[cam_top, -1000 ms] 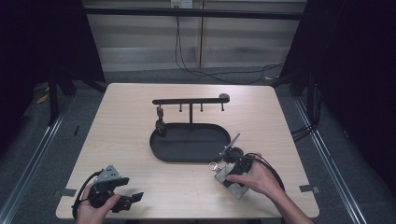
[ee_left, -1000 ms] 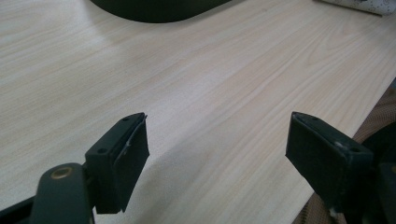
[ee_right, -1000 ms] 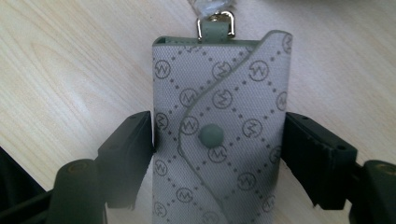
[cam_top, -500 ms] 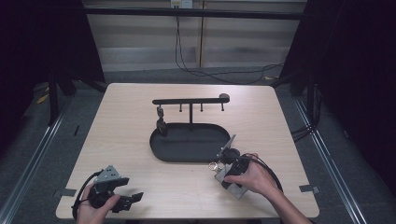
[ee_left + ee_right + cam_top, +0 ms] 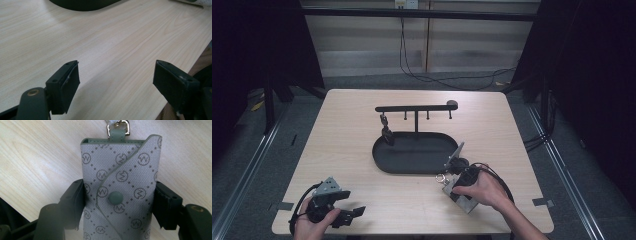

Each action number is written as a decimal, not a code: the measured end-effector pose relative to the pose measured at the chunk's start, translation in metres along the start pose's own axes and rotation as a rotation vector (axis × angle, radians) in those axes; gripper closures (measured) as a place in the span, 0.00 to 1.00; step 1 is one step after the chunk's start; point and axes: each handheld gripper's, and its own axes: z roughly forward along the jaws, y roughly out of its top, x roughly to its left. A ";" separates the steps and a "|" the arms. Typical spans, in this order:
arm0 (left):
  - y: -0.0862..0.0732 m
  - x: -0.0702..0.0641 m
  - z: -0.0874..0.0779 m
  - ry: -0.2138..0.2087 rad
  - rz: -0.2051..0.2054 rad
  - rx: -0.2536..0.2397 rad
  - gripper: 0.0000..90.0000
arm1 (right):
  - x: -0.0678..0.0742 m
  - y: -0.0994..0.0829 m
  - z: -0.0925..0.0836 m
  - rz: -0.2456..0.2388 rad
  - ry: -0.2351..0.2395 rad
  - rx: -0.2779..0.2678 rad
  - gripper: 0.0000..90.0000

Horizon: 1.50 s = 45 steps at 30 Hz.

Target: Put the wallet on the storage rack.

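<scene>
Gripping the key pouch (image 5: pixel 120 192) is done by the look of it: your right tongs (image 5: pixel 119 205) have just been closing, and their two pads now press on either side of the grey patterned fabric, right around the level of the little snap button (image 5: pixel 115 197). A second ago the jaws stood wider around it, so you've gone from lining up to actually holding.

The pouch still lies flat on the counter (image 5: pixel 352 135), just beside the near right end of the black oval tray (image 5: pixel 412 165), with its metal clip (image 5: pixel 119 128) pointing away from you. In the high view you can make out that clip (image 5: pixel 441 177) just ahead of your right hand (image 5: pixel 479 187).

My guess is the pouch is headed for the hook rack (image 5: pixel 416 108) that stands on the tray's far edge, so the next bit calls for a lift without the fabric slipping out.

Your left tongs (image 5: pixel 120 85) are wide open with nothing between them, parked over bare wood at the near left corner, well apart from everything.

Count-wise: one pouch, one tray, one rack with four small pegs under its bar, and one dark item (image 5: pixel 386 134) already hanging off the leftmost peg. Can't tell what that one is, too small.
</scene>
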 end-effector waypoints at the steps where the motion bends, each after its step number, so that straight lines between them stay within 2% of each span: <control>1: 0.000 0.000 0.000 -0.001 -0.001 0.000 0.23 | 0.000 0.000 0.000 -0.004 0.001 0.005 0.38; 9: 0.000 0.000 0.000 -0.004 -0.008 -0.006 0.23 | 0.001 -0.001 -0.004 -0.007 0.011 0.013 0.38; 17: 0.000 0.000 0.000 -0.003 -0.010 -0.007 0.23 | 0.003 0.001 -0.015 -0.012 -0.009 0.020 0.38; 20: 0.000 0.000 0.000 -0.006 -0.009 -0.002 0.23 | 0.004 0.000 -0.019 -0.016 -0.032 0.013 0.38; 31: 0.000 0.002 0.001 -0.007 -0.010 0.000 0.23 | 0.002 0.001 -0.029 -0.016 -0.030 0.008 0.38; 39: 0.000 0.002 0.002 -0.007 -0.025 -0.007 0.23 | 0.000 0.003 -0.043 -0.010 -0.035 -0.001 0.38; 45: 0.001 0.001 0.001 0.004 -0.014 -0.020 0.23 | -0.004 0.003 -0.057 0.002 -0.048 -0.027 0.38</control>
